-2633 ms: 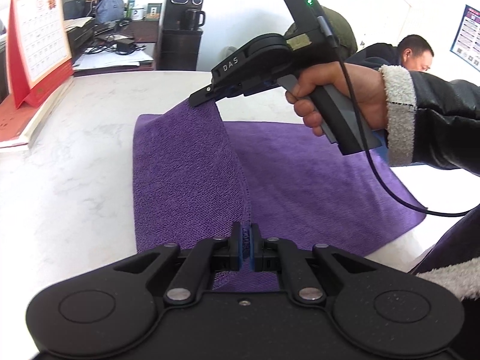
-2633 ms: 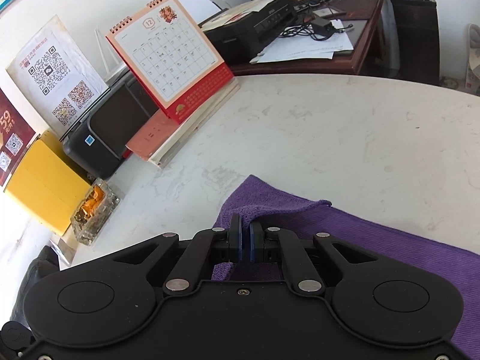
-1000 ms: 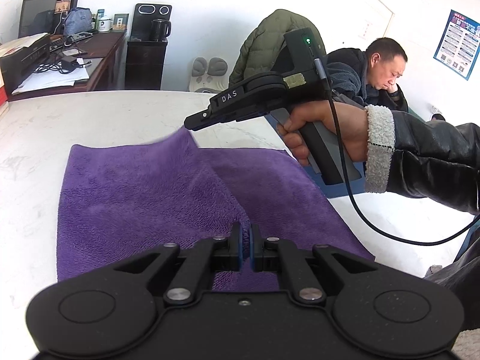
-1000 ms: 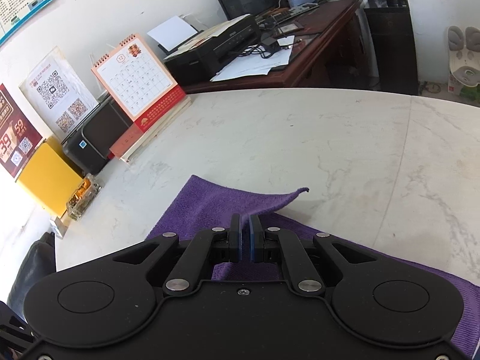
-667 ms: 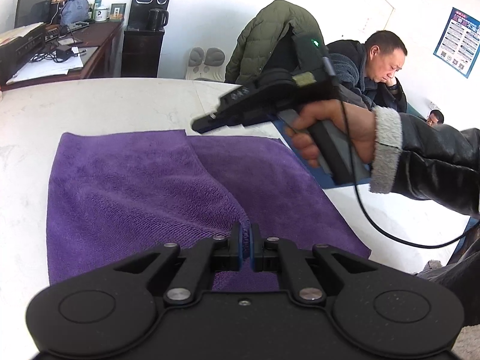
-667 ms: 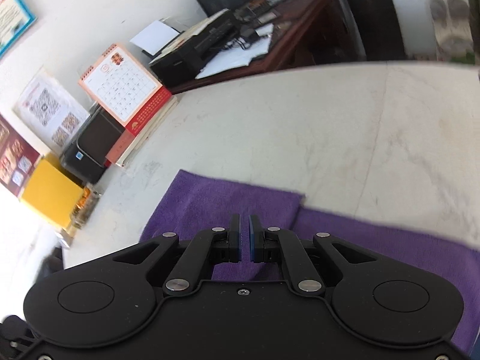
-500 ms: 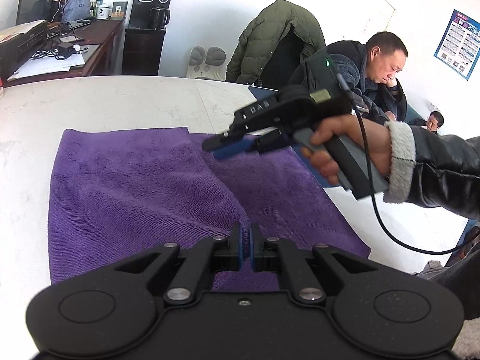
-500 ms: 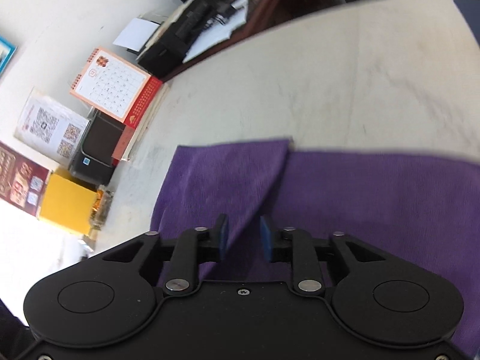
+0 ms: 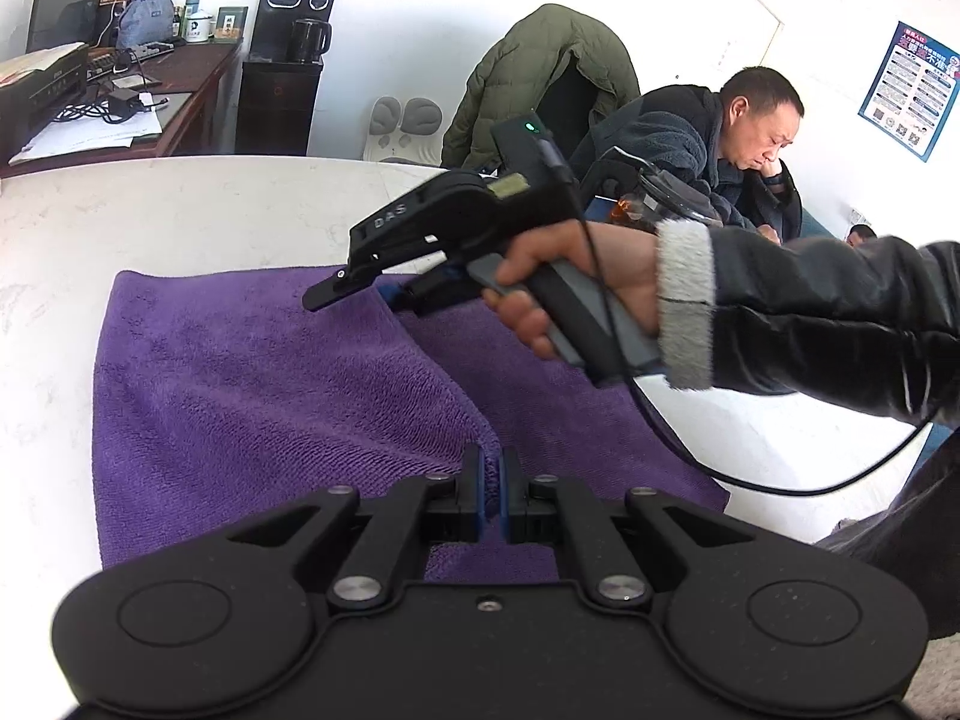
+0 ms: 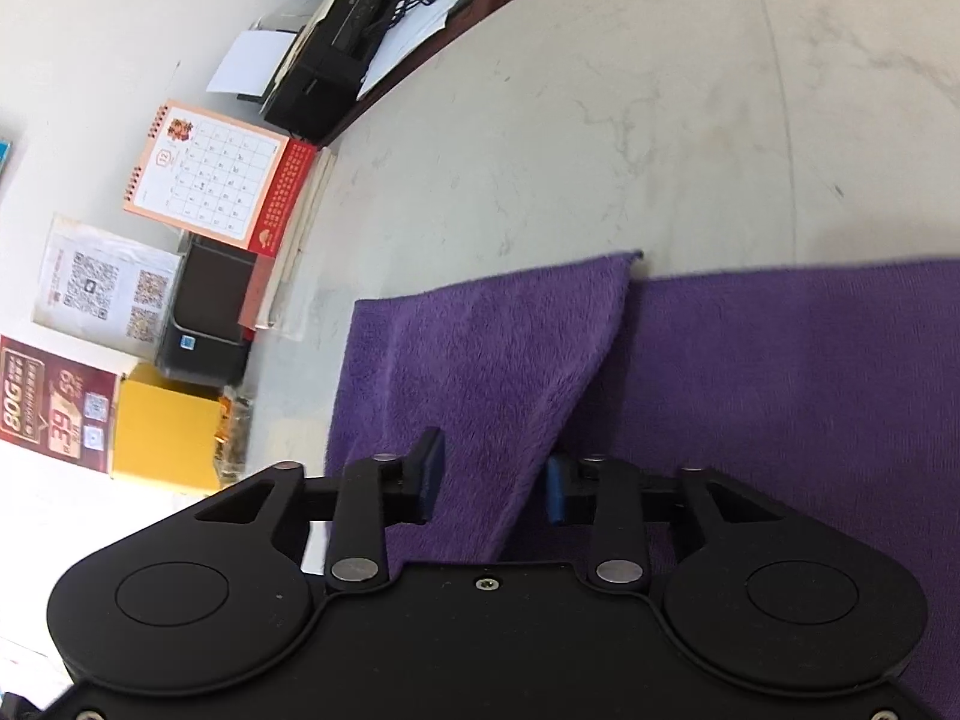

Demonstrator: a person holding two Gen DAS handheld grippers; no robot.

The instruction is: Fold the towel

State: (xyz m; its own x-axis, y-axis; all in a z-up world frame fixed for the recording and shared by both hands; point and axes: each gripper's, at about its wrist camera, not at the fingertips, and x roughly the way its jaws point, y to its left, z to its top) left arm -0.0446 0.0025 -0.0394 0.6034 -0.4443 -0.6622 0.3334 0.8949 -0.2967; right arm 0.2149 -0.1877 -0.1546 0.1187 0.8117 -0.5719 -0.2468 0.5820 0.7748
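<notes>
A purple towel (image 9: 240, 390) lies on the white marble table (image 9: 180, 210) with its left part folded over the lower layer. My left gripper (image 9: 495, 480) is shut on the near corner of the folded flap. In the left wrist view my right gripper (image 9: 360, 303), held in a hand, hovers low over the flap's far corner. In the right wrist view the right gripper (image 10: 493, 480) has its jaws apart and closing. The flap's edge on the towel (image 10: 780, 390) runs between the pads (image 10: 432, 474) without touching them.
A desk calendar (image 10: 210, 180), a black box (image 10: 210, 312) and a yellow box (image 10: 168, 432) stand along the table's left side. A printer (image 10: 354, 48) sits on a desk beyond. A seated person (image 9: 720, 144) and a green jacket (image 9: 540, 72) are behind the table.
The right gripper let go of the flap's far corner, which now lies flat. It then sank towards the towel and rolled, with jaws apart. The left gripper kept its grip and place.
</notes>
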